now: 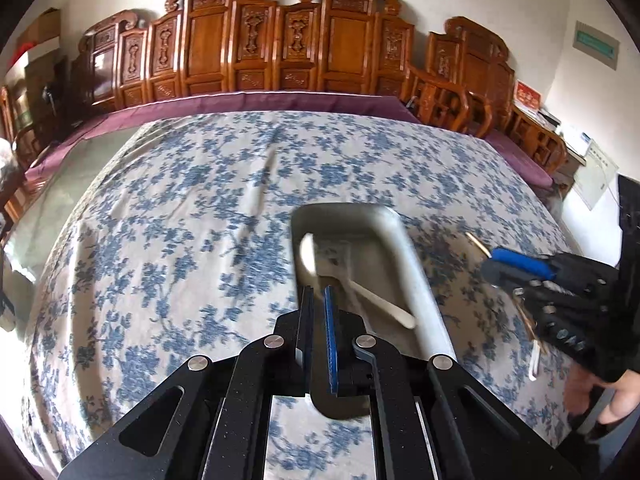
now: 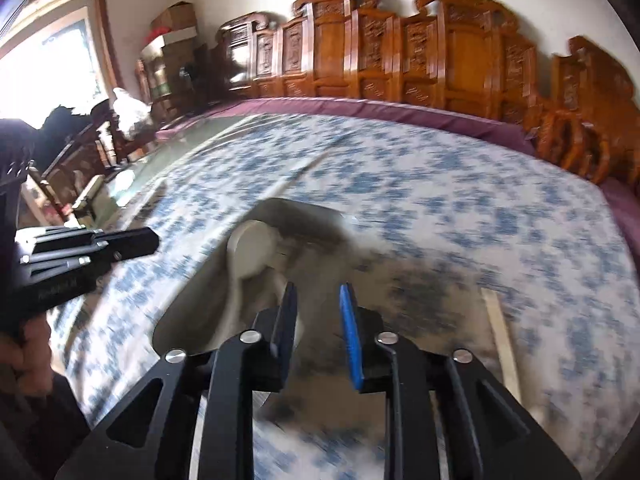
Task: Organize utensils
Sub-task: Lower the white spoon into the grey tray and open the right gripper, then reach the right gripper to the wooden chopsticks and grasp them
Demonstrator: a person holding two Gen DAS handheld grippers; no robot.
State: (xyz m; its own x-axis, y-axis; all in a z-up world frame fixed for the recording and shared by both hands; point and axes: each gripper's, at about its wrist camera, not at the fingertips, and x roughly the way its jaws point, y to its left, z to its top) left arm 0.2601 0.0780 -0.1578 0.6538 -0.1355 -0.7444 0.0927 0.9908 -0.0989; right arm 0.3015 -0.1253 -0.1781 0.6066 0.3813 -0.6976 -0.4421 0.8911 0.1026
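Two claws over a grey tray on the floral tabletop, a white spoon lying in the tray.

Left wrist view: left claw (image 1: 319, 300) clenched, jaws nearly together with nothing between them, tips over the near end of the tray (image 1: 404, 248). The spoon (image 1: 352, 280) lies inside the tray, bowl toward 11 o'clock, handle toward 4 o'clock. At 3 o'clock the right claw (image 1: 500, 266) hangs above the tablecloth (image 1: 180, 208), thin sticks close by it; I cannot tell whether they are held.
Right wrist view, heavily blurred: right claw (image 2: 318, 308) released, jaws apart and empty, above the tray (image 2: 304, 216) with the spoon (image 2: 252, 248) at 11 o'clock. A pale flat stick (image 2: 500, 328) lies on the cloth at 3 o'clock. Left claw (image 2: 136, 242) at 9 o'clock.
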